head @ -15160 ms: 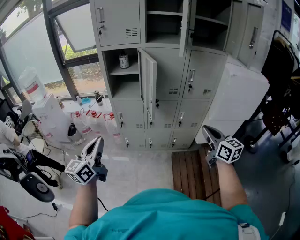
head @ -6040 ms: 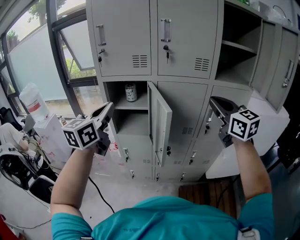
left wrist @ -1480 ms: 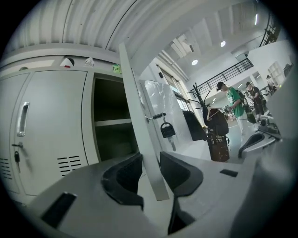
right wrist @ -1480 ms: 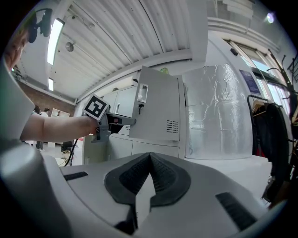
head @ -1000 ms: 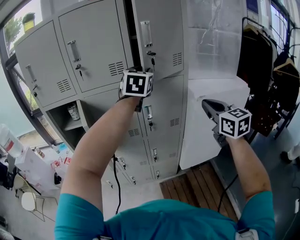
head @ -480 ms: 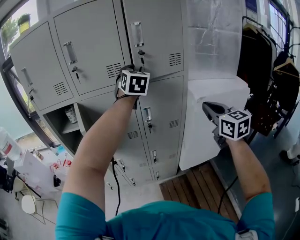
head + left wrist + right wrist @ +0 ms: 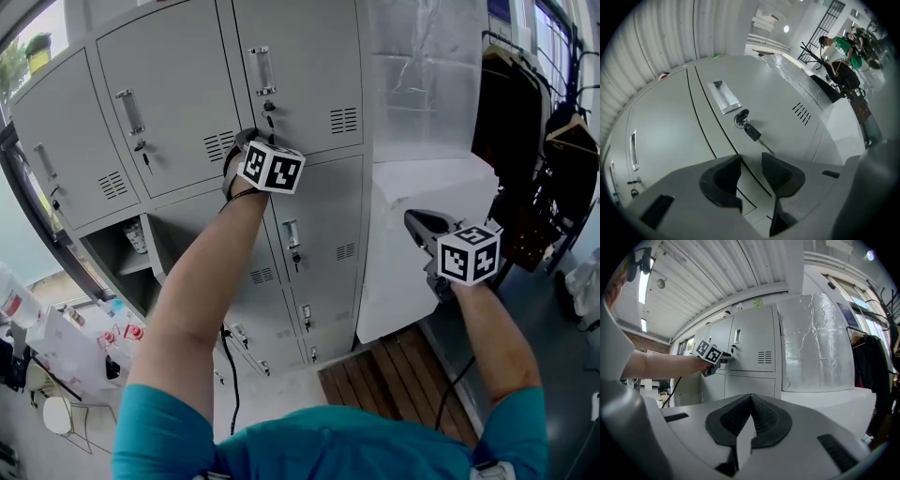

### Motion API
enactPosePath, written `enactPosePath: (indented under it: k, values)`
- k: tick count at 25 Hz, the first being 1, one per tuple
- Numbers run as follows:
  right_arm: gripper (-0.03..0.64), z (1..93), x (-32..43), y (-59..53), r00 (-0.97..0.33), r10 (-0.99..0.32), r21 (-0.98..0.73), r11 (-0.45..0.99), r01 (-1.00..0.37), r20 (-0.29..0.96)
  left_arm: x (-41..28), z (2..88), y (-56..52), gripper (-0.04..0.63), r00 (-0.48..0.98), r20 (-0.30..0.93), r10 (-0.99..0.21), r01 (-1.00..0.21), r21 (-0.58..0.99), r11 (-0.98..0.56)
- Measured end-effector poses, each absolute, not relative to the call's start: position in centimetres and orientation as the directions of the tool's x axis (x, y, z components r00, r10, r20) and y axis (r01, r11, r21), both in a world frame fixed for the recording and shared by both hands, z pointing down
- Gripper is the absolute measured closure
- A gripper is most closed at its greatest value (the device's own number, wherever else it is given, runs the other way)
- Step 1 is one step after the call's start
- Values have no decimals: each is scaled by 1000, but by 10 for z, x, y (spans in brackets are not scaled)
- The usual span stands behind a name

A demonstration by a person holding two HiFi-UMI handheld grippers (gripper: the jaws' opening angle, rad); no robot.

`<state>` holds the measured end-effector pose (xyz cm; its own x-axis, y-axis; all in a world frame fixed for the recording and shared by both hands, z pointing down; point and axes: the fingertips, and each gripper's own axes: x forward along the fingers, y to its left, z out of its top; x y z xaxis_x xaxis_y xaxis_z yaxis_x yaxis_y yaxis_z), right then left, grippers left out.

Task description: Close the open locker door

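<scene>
Locker fronts [image 7: 187, 103] ahead, white unit [image 7: 412, 244] right, clothes rack [image 7: 530, 159] beyond

Left gripper [image 7: 751, 163], seen along its own jaws: the two dark pads stand apart, with nothing between them but a seam line of the grey locker front just beyond. Above the jaws lies the locker door [image 7: 778, 89], flush with the neighbouring door [image 7: 661, 136] at its left. It bears a recessed metal handle [image 7: 723, 96]. Below the handle sits a round lock [image 7: 741, 117] with a black-headed key [image 7: 753, 132] in it, and to the right are vent slots [image 7: 802, 114]. A person [image 7: 844, 46] in a green top stands far off at upper right.
</scene>
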<state>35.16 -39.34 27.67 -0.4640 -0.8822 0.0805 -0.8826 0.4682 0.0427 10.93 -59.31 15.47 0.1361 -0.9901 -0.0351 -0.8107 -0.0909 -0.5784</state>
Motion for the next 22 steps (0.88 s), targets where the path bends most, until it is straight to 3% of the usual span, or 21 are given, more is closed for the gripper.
enactPosePath:
  k: [4, 10, 18, 22]
  values:
    - [627, 278, 356, -399, -459, -885, 38, 463, -886, 83, 112, 155, -593, 457, 81, -68, -994, -745, -667, -15]
    - [627, 281, 351, -402, -472, -877, 39, 477, -878, 89, 118, 162, -594, 482, 74, -127, -989, -538, -840, 67]
    - [627, 291, 353, -403, -471, -877, 21, 475, -880, 97, 122, 159, -596, 490, 79, -64, -995, -534, -845, 12]
    - [627, 289, 352, -395, -475, -875, 21, 479, -878, 96, 123, 159, -594, 489, 142, -27, -990, -588, -806, -63]
